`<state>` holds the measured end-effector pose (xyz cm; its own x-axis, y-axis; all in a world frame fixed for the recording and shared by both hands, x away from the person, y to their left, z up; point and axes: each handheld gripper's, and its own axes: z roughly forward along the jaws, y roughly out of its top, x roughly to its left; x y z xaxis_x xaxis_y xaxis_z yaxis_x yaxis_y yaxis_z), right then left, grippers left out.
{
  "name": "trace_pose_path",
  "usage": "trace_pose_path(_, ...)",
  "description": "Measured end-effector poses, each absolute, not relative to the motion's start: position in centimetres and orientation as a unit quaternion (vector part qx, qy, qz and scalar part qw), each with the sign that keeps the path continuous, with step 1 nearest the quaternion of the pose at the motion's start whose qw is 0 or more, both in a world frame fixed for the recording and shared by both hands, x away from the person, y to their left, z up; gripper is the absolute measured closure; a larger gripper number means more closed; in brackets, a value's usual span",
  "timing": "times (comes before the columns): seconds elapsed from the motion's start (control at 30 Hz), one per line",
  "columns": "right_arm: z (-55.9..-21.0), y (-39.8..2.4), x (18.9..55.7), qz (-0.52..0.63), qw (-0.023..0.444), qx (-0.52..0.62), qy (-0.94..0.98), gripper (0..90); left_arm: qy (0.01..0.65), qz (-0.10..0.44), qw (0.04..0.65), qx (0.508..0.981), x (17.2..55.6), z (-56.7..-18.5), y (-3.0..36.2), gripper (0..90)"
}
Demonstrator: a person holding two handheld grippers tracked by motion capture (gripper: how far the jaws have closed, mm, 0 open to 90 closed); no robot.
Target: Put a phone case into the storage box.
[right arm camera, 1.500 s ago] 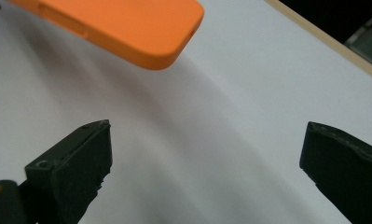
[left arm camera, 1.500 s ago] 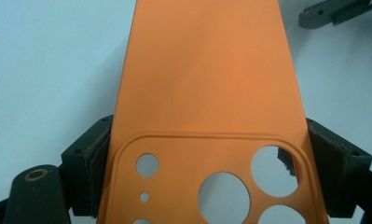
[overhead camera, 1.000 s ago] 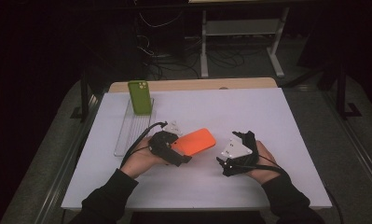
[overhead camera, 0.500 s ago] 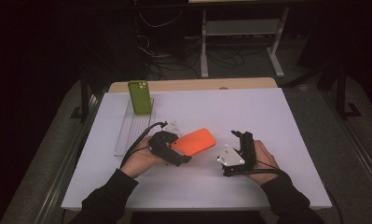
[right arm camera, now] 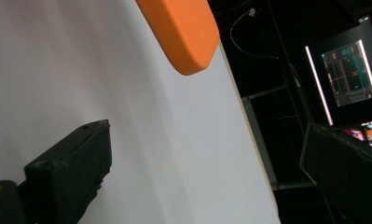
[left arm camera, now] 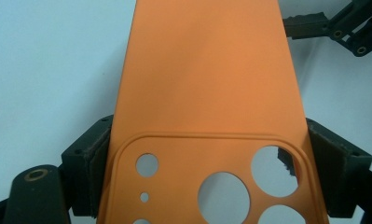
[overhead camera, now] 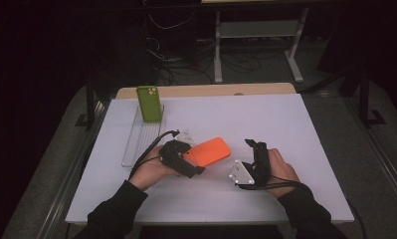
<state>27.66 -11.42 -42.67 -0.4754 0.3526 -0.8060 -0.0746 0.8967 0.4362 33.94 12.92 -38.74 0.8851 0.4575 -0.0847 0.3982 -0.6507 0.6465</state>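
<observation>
I have the left gripper (overhead camera: 186, 160) clamped on the orange silicone phone case (overhead camera: 212, 151), the right gripper (overhead camera: 252, 152) open and empty, placement in the clear rack (overhead camera: 131, 149) outstanding.

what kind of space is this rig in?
Probably a lab or recording workspace, not a home: a white-topped table in a dark room, cables and a metal stand on the floor behind, and a lit monitor off to the side.

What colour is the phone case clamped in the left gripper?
Orange: the flat silicone phone case with round camera cut-outs, clearest in the left gripper view.
</observation>
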Motion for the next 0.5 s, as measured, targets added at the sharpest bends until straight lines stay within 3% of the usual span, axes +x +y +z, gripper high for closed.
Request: trace_pose_path(0.5,-42.92,-10.64,27.18,0.166,0.562,0.014,0.811,1.2,0.235,0.042,0.34,0.91,33.93,-38.66,12.97,15.4)
